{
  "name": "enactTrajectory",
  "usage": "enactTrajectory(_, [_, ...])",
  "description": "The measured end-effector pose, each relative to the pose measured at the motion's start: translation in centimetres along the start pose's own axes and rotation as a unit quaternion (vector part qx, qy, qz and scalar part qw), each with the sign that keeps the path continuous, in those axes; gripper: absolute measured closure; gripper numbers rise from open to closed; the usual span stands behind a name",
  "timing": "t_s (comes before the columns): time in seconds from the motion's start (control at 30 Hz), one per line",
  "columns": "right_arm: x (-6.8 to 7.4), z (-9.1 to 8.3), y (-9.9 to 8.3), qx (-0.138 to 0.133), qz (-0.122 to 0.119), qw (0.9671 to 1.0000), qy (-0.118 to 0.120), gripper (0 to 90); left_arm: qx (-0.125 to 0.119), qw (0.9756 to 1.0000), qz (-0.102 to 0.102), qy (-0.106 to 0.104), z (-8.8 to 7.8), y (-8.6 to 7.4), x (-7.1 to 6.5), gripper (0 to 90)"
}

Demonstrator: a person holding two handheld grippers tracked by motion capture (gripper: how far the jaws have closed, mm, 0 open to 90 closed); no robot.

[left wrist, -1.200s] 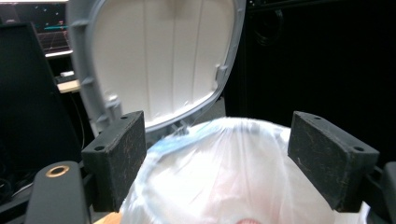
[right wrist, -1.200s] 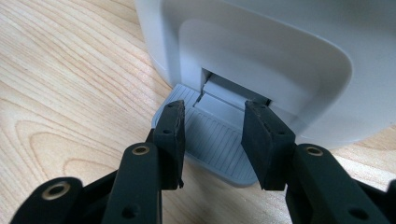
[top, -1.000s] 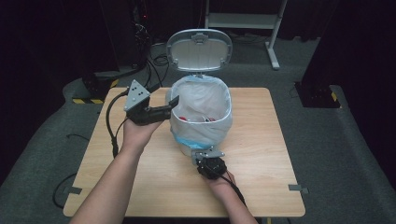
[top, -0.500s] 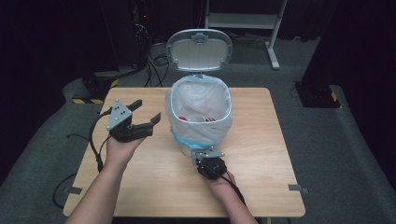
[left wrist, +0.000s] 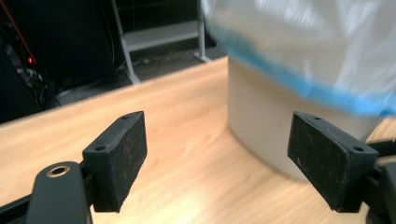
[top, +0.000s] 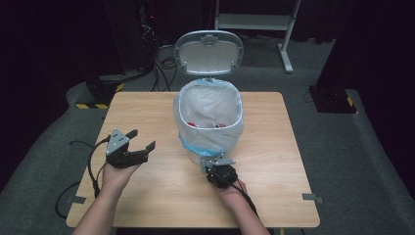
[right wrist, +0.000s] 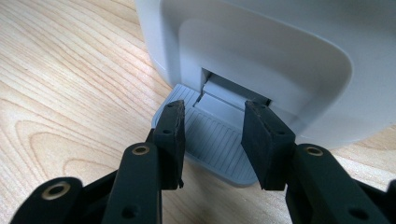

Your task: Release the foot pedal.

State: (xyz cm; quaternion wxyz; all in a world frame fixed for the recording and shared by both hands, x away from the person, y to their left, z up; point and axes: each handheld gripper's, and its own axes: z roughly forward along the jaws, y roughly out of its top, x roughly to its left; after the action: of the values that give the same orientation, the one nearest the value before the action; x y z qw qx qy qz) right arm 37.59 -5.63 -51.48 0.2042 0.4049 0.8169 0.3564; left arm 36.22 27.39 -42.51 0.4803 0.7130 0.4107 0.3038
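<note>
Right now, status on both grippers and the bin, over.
Right gripper open, pressing on the pedal, jaws astride it. Left gripper open, empty, beside the bin. Lid up, liner fitted. Nothing in the way.

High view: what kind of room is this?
Probably a lab or recording studio, not a home: a lone wooden table on grey carpet, dark surroundings, loose cables and a metal rack behind the pedal bin.

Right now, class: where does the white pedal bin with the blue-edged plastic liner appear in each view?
High view: white pedal bin at table centre, lid up.
Left gripper view: upper right, beyond the jaws.
Right gripper view: across the top, its grey pedal between the jaws.
Shared landmark: the wooden table.
</note>
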Motion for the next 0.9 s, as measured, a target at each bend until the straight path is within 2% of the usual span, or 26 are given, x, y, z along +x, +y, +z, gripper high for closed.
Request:
enactTrajectory(0.1, [0.0, 0.0, 0.0, -0.001, 0.001, 1.0000, -0.001, 59.5, 0.020, 0.9998, -0.008, 0.001, -0.1, -1.9, 0.5, 19.9])
enactTrajectory(0.23, [0.1, 0.0, 0.0, -0.001, 0.001, 1.0000, -0.002, 59.5, 0.053, 0.9986, -0.008, -0.003, -0.4, -4.2, 1.1, 19.8])
enactTrajectory(0.27, [0.1, 0.0, 0.0, -0.001, 0.000, 1.0000, -0.003, 59.5, 0.063, 0.9979, -0.013, -0.004, -0.5, -4.8, 1.2, 19.5])
enactTrajectory(0.3, [0.1, 0.0, 0.0, 0.000, -0.002, 1.0000, -0.004, 59.5, 0.057, 0.9978, -0.033, -0.004, -0.4, -5.4, 1.2, 19.3])
enactTrajectory(0.33, [0.1, 0.0, 0.0, -0.001, -0.001, 1.0000, -0.004, 59.5, 0.066, 0.9973, -0.033, -0.002, -0.5, -6.1, 1.4, 19.2])
enactTrajectory(0.37, [0.1, 0.0, 0.0, -0.001, -0.002, 1.0000, -0.004, 59.5, 0.080, 0.9963, -0.032, -0.001, -0.6, -6.7, 1.6, 19.2])
enactTrajectory(0.4, [0.1, 0.0, 0.0, -0.001, -0.002, 1.0000, -0.004, 59.5, 0.108, 0.9939, -0.020, -0.005, -0.8, -7.2, 2.0, 19.2])
enactTrajectory(0.47, [0.1, 0.0, 0.0, -0.001, -0.002, 1.0000, -0.004, 59.5, 0.131, 0.9910, -0.028, 0.000, -0.9, -8.4, 2.3, 19.1])
enactTrajectory(0.57, [0.1, 0.0, -0.1, -0.001, -0.001, 1.0000, -0.004, 59.5, 0.161, 0.9867, -0.024, 0.009, -1.0, -9.9, 2.6, 19.1])
enactTrajectory(0.7, [0.1, 0.0, -0.1, -0.001, 0.001, 1.0000, -0.005, 59.6, 0.178, 0.9837, -0.018, 0.012, -1.0, -11.2, 2.3, 17.7])
enactTrajectory(0.77, [0.2, -0.1, -0.1, -0.002, 0.002, 1.0000, -0.006, 59.5, 0.182, 0.9831, -0.010, 0.013, -1.0, -11.5, 2.0, 17.2])
enactTrajectory(0.83, [0.2, -0.1, -0.1, -0.002, 0.000, 1.0000, -0.007, 59.5, 0.181, 0.9833, 0.008, 0.017, -1.1, -11.5, 1.6, 17.0])
enactTrajectory(0.9, [0.3, -0.1, -0.2, -0.002, 0.002, 1.0000, -0.008, 59.5, 0.181, 0.9833, 0.001, 0.015, -1.0, -11.5, 1.6, 17.3])
